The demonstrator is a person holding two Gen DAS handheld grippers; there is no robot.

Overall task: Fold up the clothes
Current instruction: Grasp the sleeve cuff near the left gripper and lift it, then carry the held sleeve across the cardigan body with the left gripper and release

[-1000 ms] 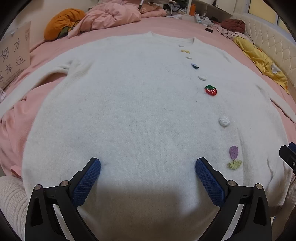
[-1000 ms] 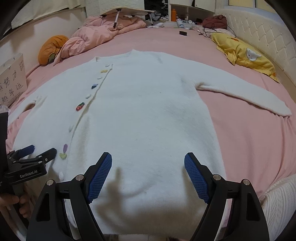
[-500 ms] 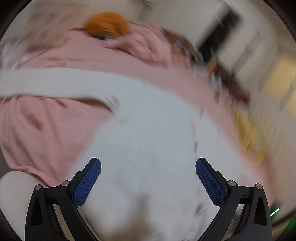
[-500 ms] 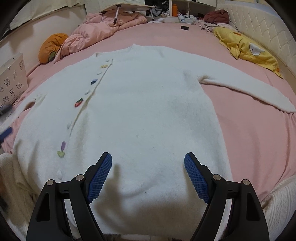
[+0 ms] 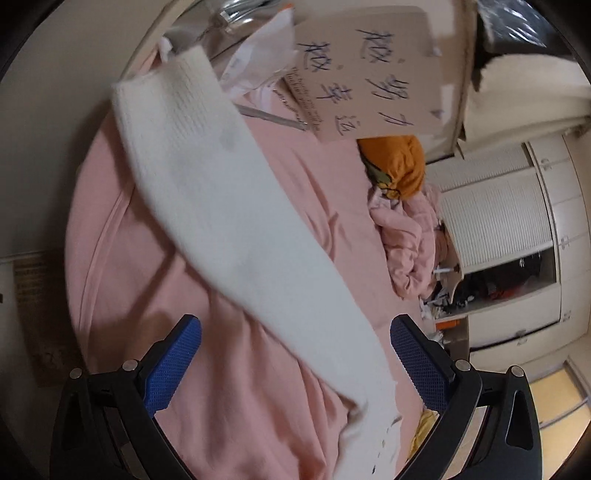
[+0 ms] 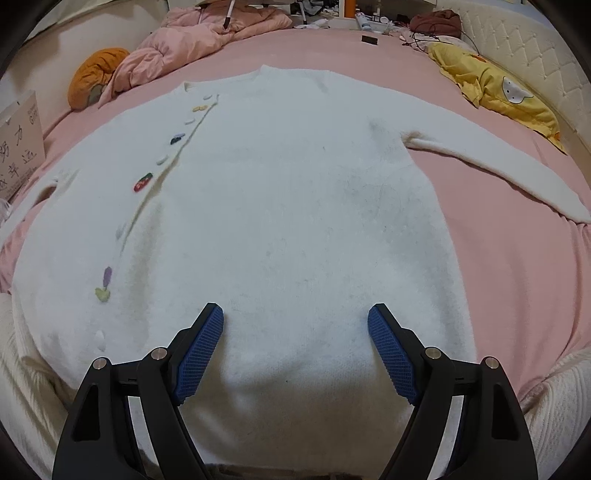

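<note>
Sleeve (image 5: 236, 206) of the white cardigan (image 6: 280, 221) motion-blurred, its lower end cut by the frame edge; hem hidden behind the right gripper (image 6: 295, 354); far desk clutter (image 6: 354, 18) illegible.

Dim, soft-shadowed, fisheye-warped, slightly blurred.

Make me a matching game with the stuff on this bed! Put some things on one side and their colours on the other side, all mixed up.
Things:
1. cardigan
2. bedsheet
3. round cushion
4. crumpled top with a cat face

Colours:
A. yellow
B. white
C. orange
D. pink

Pairs: 1-B, 2-D, 3-C, 4-A
</note>
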